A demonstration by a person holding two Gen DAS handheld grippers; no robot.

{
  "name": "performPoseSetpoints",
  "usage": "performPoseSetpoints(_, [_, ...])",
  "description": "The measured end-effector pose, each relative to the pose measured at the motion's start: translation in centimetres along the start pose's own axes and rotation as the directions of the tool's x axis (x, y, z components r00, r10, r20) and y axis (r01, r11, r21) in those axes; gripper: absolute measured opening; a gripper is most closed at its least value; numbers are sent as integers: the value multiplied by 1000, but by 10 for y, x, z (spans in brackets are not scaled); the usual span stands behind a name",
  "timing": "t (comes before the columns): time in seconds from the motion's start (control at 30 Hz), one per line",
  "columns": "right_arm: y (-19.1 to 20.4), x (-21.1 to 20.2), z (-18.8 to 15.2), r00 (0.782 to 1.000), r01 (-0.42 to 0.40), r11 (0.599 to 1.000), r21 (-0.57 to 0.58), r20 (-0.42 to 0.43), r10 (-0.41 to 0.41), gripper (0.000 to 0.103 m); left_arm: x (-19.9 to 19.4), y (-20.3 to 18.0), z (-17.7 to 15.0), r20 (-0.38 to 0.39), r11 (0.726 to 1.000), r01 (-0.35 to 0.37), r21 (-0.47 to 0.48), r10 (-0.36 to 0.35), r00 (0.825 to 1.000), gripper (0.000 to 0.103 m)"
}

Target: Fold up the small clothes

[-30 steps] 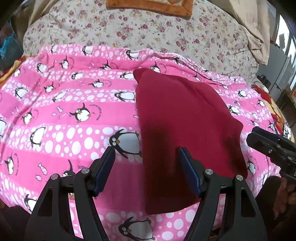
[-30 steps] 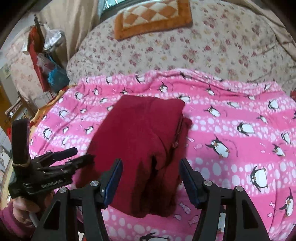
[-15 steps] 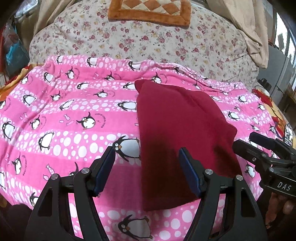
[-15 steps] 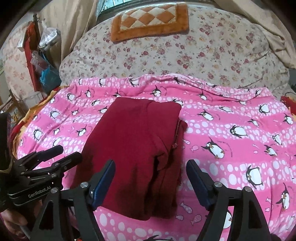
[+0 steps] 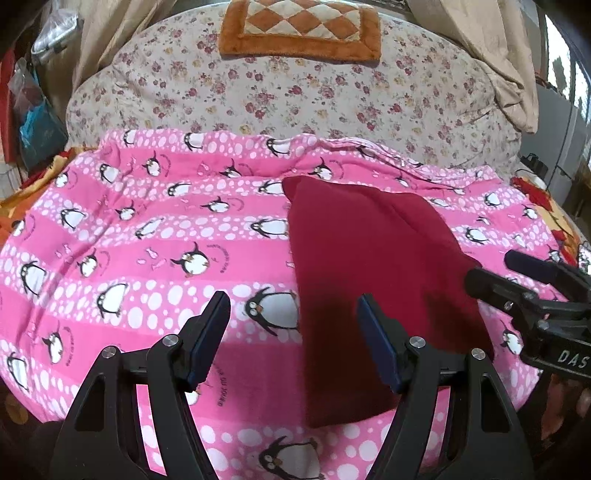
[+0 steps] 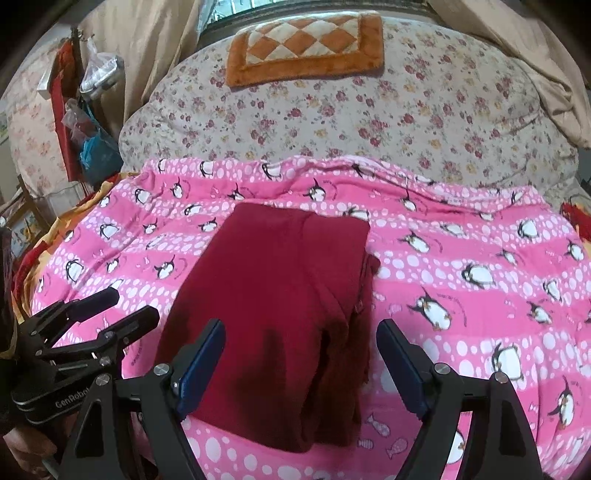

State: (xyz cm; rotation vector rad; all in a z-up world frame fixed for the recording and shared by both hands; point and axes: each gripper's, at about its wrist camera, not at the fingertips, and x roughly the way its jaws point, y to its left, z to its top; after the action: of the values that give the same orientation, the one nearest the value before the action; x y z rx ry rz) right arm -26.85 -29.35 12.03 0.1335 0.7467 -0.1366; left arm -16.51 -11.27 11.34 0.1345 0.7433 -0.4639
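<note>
Pink penguin blanket [image 5: 147, 258] covers a bed, with a floral quilt [image 5: 295, 96] and an orange checked mat [image 5: 301, 31] behind. On the blanket lies a dark red garment [image 6: 280, 295], folded into a neat rectangle with layered edges along its right side. Left gripper [image 5: 293, 332] hovers open over its left edge. Right gripper [image 6: 301, 363] hovers above its near end, jaws opening, touching nothing.

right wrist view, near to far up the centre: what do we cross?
Right tongs, jaws opening with nothing pinched → folded dark red garment → pink penguin blanket → floral quilt → orange checkered mat.
</note>
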Motion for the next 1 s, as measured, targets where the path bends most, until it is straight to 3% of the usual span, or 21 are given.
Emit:
performPoseSetpoints(0.2, [5,1,7,1000,0,1000,-1,24,0,83,4,5,4,-4,999,-41,-6,41,999,71])
performPoseSetpoints(0.4, [4,13,1,1000,9,1000,-6,-10,-9,84,9,5,8,-6,999,-50,-4,50,999,71])
performPoseSetpoints(1.0, [-15,25,1,999,36,999,32,-25,-35,84,22,-13,11,-44,1000,-23,22,24,999,71])
